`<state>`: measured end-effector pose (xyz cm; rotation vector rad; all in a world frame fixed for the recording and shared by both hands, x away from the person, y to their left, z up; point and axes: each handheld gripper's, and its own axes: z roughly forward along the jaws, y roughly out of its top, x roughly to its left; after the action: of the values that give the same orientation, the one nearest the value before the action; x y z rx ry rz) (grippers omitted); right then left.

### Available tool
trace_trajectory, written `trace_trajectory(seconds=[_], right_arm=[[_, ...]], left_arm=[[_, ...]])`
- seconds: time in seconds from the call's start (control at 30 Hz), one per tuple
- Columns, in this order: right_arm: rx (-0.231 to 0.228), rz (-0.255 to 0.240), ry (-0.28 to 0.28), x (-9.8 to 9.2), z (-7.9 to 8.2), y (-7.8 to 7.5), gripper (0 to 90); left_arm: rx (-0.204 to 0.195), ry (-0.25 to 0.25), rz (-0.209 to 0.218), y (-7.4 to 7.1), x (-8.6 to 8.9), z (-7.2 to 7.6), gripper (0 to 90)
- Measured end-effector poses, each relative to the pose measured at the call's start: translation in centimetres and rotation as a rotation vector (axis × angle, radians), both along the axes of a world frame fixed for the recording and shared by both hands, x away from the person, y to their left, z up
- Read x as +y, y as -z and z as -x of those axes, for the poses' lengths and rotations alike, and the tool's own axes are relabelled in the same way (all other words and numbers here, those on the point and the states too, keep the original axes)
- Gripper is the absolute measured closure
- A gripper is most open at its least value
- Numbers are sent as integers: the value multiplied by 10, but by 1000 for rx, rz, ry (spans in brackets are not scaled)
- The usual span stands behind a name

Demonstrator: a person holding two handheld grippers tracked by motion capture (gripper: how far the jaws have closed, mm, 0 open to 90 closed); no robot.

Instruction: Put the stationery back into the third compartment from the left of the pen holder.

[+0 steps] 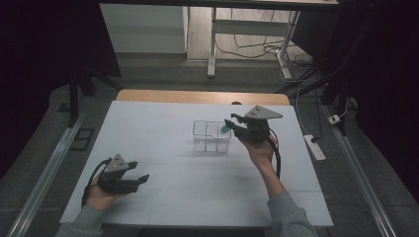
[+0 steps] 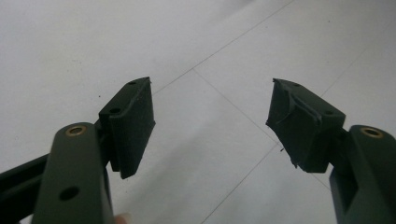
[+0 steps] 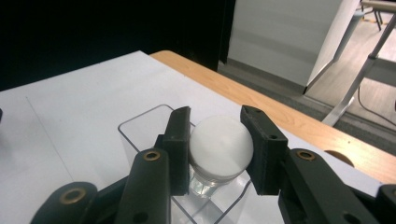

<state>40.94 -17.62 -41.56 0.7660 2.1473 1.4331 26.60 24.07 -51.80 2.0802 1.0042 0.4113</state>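
My right gripper (image 1: 231, 126) (image 3: 216, 116) is shut on a small object with a white rounded top (image 3: 219, 144) and a clear lower part; it shows as a teal spot (image 1: 226, 130) in the high view. It hangs over the right side of a clear plastic box with compartments (image 1: 205, 123) (image 3: 140, 122) in the middle of the white table. My left gripper (image 1: 140, 177) (image 2: 212, 123) rests low at the front left, jaws open, with bare table surface between them.
The white mat (image 1: 173, 197) covers a wooden table whose far edge (image 1: 197, 96) shows beyond it. Behind stand a desk frame (image 1: 212, 49) and cables on the floor; a power strip (image 1: 314, 147) lies to the right.
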Motion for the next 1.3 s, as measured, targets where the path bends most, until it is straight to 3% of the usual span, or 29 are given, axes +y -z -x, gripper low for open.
trace_trajectory(seconds=[0.37,0.47,0.77,1.13,1.3], right_arm=[[41,26,2,6,-8,6,630],[44,16,9,6,-9,7,541],[39,-3,0,3,-5,4,496],[97,2,-34,-2,-3,10,427],[102,4,-37,-8,0,11,396]], left_arm=[[-2,1,-3,0,0,0,311],[-3,4,-2,0,0,1,311],[-3,4,1,-1,0,0,311],[5,13,-4,1,-1,-1,311],[13,10,6,1,-1,-3,311]])
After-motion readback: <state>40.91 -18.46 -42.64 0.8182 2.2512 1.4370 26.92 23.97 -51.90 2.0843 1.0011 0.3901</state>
